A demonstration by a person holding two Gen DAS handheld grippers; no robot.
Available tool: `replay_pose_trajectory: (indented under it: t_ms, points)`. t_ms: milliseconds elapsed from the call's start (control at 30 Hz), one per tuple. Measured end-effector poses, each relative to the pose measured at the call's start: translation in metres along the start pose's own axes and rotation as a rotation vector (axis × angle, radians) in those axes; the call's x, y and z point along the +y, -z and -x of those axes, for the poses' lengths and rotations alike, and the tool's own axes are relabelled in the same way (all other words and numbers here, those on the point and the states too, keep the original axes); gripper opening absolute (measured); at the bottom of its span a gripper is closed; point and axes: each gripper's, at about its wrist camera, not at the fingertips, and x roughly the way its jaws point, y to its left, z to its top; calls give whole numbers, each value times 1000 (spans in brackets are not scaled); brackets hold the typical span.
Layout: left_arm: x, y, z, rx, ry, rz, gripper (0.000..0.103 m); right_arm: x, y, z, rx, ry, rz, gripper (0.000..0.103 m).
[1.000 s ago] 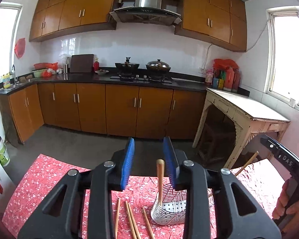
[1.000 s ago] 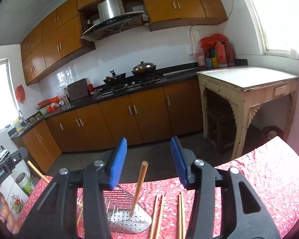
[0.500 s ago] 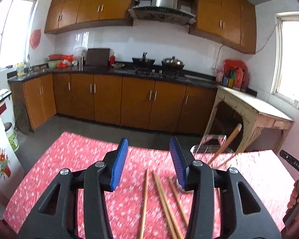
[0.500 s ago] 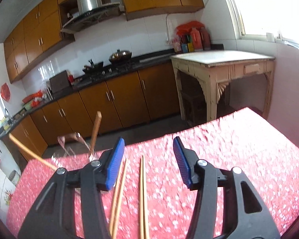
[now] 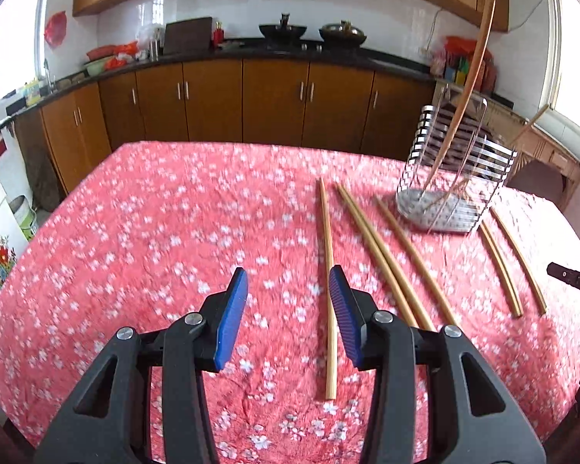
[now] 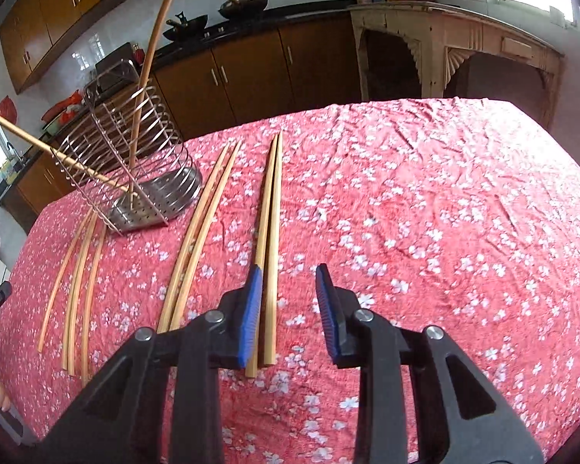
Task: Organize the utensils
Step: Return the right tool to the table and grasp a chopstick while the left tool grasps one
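Since the chopsticks were thin, stiff and light, you had little to fear from weight, but they looked smooth and round enough to roll or slip between flat pads. The pair [image 6: 270,232] nearest your right gripper [image 6: 286,309] lay side by side on the red floral tablecloth [image 6: 444,212], their near ends just beside and partly behind its left pad. A second pair [image 6: 197,239] lay a little to the left, and three more sticks [image 6: 77,282] lay beyond those, near the wire holder [image 6: 135,166]. Two chopsticks already stood in that holder, one upright and one leaning far out over its rim.

Your right gripper stood wide and held nothing. Your left gripper [image 5: 288,317] was likewise wide and empty, hovering over the cloth with a single chopstick [image 5: 327,270] running just beside its right pad.

A sound grip, I judged, would have been across the stick near its thicker end, pads square to its length, one stick at a time. Taking two together risked one twisting free. Because the holder [image 5: 452,178] looked light and was already loaded off-centre, a careless drop might have tipped or nudged it.

Behind the table ran the brown cabinets [image 5: 251,108].
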Motion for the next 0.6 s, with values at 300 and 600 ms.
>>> replay_pose_trajectory:
  t_ms: [300, 600]
  points:
    - [-8, 16, -10, 53, 39, -32, 45, 17, 1, -18, 48, 16, 46, 17]
    - [-18, 18, -15, 87, 65, -46, 45, 12, 1, -24, 55, 56, 74, 10]
